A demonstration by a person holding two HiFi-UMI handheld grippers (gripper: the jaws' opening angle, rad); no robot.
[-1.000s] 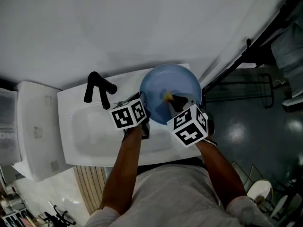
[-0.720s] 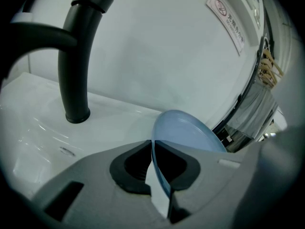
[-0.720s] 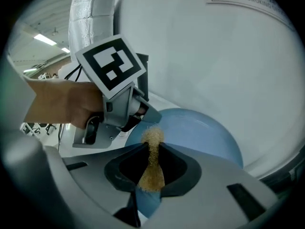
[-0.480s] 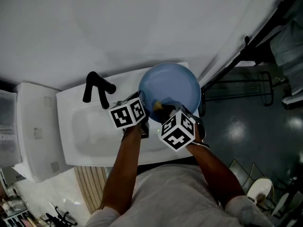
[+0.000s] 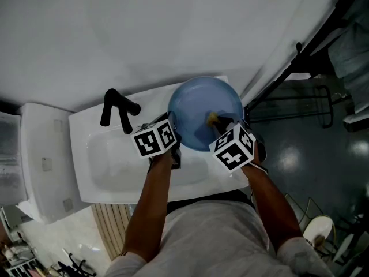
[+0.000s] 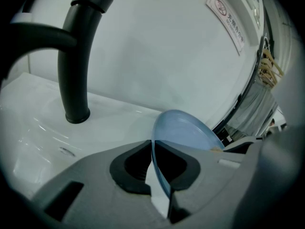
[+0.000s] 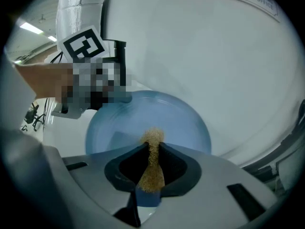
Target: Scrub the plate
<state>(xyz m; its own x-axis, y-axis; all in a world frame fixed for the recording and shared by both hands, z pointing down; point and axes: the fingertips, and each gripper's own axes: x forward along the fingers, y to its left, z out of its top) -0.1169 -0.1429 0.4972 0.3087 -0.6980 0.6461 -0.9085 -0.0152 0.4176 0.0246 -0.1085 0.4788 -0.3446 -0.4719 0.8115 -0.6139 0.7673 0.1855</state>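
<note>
A round blue plate [image 5: 199, 105] is held tilted over the right end of a white sink [image 5: 109, 172]. My left gripper [image 5: 174, 130] is shut on the plate's left rim; in the left gripper view the thin rim [image 6: 159, 175] runs edge-on between the pads. My right gripper [image 5: 217, 122] is shut on a yellow-brown sponge [image 5: 212, 119] that rests on the plate's face, right of its middle. In the right gripper view the sponge [image 7: 151, 168] sticks out past the jaws onto the plate [image 7: 119, 128].
A black faucet [image 5: 118, 105] stands at the back of the sink, left of the plate, also in the left gripper view [image 6: 76, 75]. A curved white wall rises behind. A white fixture [image 5: 43, 160] sits left; dark floor [image 5: 300, 154] lies right.
My right gripper swept the sponge down and left across the plate, then back right to where it is now. The left gripper and the plate stayed put.
</note>
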